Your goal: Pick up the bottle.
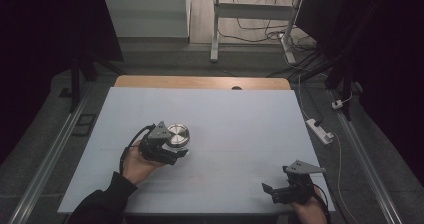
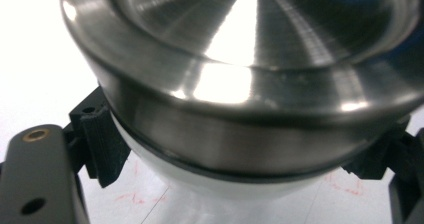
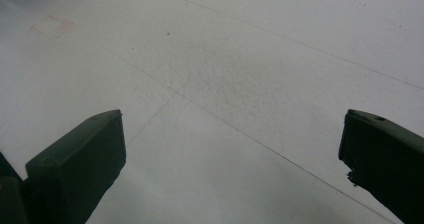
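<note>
Holding a round metal container [image 1: 178, 134], the left gripper [image 1: 176, 150] has its jaws pressed on the two sides of it, low on the body. In the left gripper view the container [image 2: 240, 84] is very close: it has a wide steel lid with a raised rim and a shallow shiny middle, and under the lid there is a white rounded body with a dark ring between the two parts. The lid is closed, so what is inside cannot be seen. The ribbed black pads [image 2: 102, 144] touch the white body just under the dark ring, one pad on each side.

From the high view the container is in the left half of the white table [image 1: 240, 119], a little nearer to the person's edge than to the far edge. Whether it rests on the surface or is just above it, I cannot tell. The left hand [image 1: 136, 165] comes in from the bottom left with a dark sleeve.

The right gripper [image 1: 274, 191] is near the front right corner of the table, well apart from the container. In the right gripper view its two jaws are spread wide, with bare white table [image 3: 225, 84] between them and thin pencil lines crossing it.

Wide open surface lies between the two grippers and toward the far wooden edge [image 1: 200, 82]. To the right of the table a white power strip [image 1: 320, 130] lies on the floor.
</note>
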A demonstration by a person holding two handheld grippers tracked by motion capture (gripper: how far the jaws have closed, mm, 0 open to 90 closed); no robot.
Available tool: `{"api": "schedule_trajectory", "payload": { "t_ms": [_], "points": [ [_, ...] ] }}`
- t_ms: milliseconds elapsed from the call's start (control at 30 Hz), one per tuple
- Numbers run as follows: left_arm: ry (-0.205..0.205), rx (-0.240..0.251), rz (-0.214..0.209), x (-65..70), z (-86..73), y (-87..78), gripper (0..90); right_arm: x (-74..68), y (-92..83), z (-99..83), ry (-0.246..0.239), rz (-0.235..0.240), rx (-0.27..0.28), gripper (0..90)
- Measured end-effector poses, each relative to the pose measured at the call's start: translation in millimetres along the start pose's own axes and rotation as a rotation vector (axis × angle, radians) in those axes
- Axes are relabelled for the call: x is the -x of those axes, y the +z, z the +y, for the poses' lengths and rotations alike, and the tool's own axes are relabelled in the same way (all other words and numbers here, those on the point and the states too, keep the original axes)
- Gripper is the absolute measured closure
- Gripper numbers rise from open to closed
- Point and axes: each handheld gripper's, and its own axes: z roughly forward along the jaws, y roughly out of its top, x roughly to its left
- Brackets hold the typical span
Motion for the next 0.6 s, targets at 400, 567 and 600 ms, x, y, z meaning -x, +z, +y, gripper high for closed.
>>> {"api": "schedule_trajectory", "payload": {
  "t_ms": [400, 567, 600],
  "points": [
    [0.014, 0.005, -0.022, 5.5, 17.0, 2.3, 16.0, -0.1, 0.1, 0.1, -0.002, 0.001, 0.000, 0.0],
    [0.030, 0.003, -0.046, 11.6, 25.0, 7.4, 16.0, -0.1, 0.3, 0.2, -0.002, 0.002, 0.001, 0.0],
    [0.031, 0.004, -0.049, 12.6, 26.1, 8.2, 16.0, -0.1, 0.3, 0.2, -0.002, 0.002, 0.000, 0.0]
  ]
}}
